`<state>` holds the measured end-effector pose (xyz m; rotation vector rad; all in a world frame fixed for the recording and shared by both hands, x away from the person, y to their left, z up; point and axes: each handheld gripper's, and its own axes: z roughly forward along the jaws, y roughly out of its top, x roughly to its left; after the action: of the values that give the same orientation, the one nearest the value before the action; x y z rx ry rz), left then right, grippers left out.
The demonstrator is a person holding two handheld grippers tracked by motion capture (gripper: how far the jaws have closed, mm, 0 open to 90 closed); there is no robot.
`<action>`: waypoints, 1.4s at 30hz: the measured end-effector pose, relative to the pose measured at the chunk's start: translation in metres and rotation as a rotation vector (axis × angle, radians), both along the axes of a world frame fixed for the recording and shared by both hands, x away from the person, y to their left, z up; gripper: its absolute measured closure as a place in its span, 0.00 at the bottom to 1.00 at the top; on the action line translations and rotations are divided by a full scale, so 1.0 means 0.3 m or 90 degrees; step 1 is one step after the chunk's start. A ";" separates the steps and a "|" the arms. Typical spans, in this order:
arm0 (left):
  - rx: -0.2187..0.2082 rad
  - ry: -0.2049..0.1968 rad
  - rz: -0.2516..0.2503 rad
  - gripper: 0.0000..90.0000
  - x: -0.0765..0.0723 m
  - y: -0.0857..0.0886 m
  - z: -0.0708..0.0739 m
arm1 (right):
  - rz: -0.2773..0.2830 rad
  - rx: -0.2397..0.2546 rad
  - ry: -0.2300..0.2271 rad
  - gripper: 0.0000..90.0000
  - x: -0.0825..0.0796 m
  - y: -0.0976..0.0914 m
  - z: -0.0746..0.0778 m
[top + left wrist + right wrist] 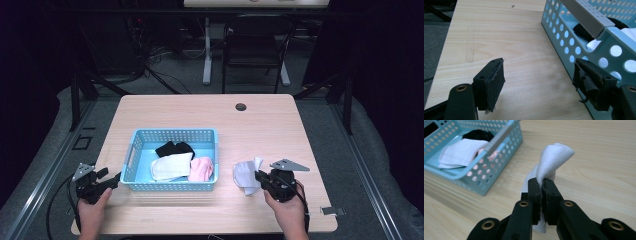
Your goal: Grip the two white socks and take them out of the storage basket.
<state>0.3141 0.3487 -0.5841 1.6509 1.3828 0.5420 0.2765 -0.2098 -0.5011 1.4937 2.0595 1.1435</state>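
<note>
Right gripper (pixel 541 185) pinches a white cloth (pixel 550 160) near the counter's (pixel 270 125) front right corner, just beside the blue basket (pixel 172 186), while the left gripper (pixel 539 77) gapes wide and empty at the basket's front left corner.

The right gripper (pixel 260 176) pinches a white cloth (pixel 246 174) beside the blue basket (pixel 172 134).

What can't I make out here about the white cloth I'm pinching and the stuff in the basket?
- White cloth: its lower part is hidden behind the right gripper in the right gripper view; too small for detail in the high view.
- Black item in the blue basket: partly covered by the white piece, kind unclear.
- Basket's far end: cut off in the left gripper view.
</note>
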 end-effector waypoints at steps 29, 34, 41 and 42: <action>-0.002 -0.002 0.000 0.28 0.000 0.001 0.001 | -0.123 -0.040 -0.031 0.54 0.033 -0.089 -0.113; -0.003 -0.001 0.001 0.28 -0.001 0.001 0.002 | -0.119 -0.038 -0.028 0.53 0.033 -0.082 -0.121; -0.005 -0.007 0.003 0.28 0.000 0.003 0.000 | -0.112 -0.032 -0.029 0.51 0.029 -0.068 -0.116; -0.006 -0.006 0.003 0.28 -0.001 0.003 0.000 | -0.111 -0.030 -0.028 0.51 0.028 -0.064 -0.115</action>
<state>0.3139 0.3495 -0.5842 1.6362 1.3809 0.5455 0.2849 -0.2290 -0.5357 1.5758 1.8728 1.0440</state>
